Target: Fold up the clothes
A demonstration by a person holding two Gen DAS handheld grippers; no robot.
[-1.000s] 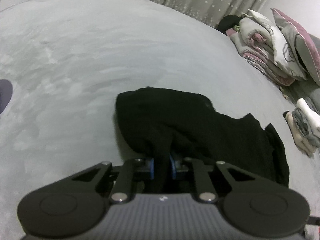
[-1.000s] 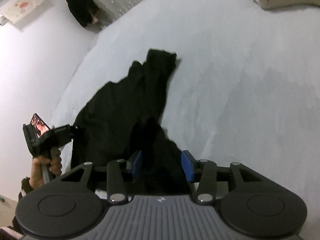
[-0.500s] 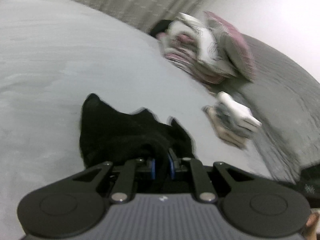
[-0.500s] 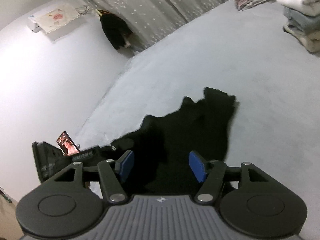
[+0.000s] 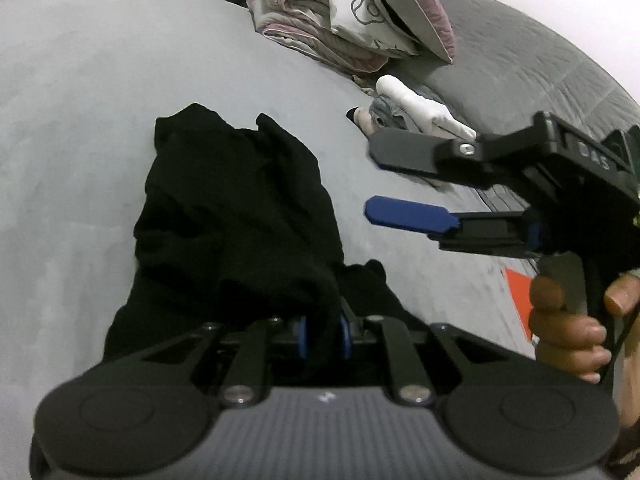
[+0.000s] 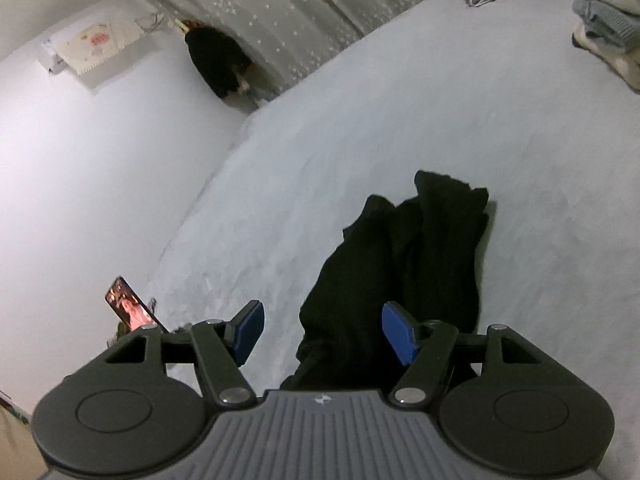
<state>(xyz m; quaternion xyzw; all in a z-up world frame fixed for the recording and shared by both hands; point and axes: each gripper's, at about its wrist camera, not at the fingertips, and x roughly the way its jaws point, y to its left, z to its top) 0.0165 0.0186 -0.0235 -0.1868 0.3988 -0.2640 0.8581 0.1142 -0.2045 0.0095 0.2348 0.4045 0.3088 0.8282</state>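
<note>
A crumpled black garment (image 5: 236, 208) lies on the grey bed (image 5: 80, 120). My left gripper (image 5: 323, 334) is shut on a bunched edge of it at the near end. The garment also shows in the right wrist view (image 6: 404, 264), stretching away from me. My right gripper (image 6: 322, 330) is open and empty, held above the garment's near end. It also shows in the left wrist view (image 5: 370, 180) at the right, jaws apart, beside the garment and clear of it.
A folded floral quilt and pillow (image 5: 352, 20) lie at the head of the bed. A stack of folded clothes (image 5: 408, 120) sits beside them, also seen in the right wrist view (image 6: 600, 20). A phone (image 6: 128, 304) stands at the bed's left edge by the white wall.
My right gripper has opened wider, let go of the garment and lifted off it. My left gripper has kept its hold and swung right, bringing the right gripper into its view.
</note>
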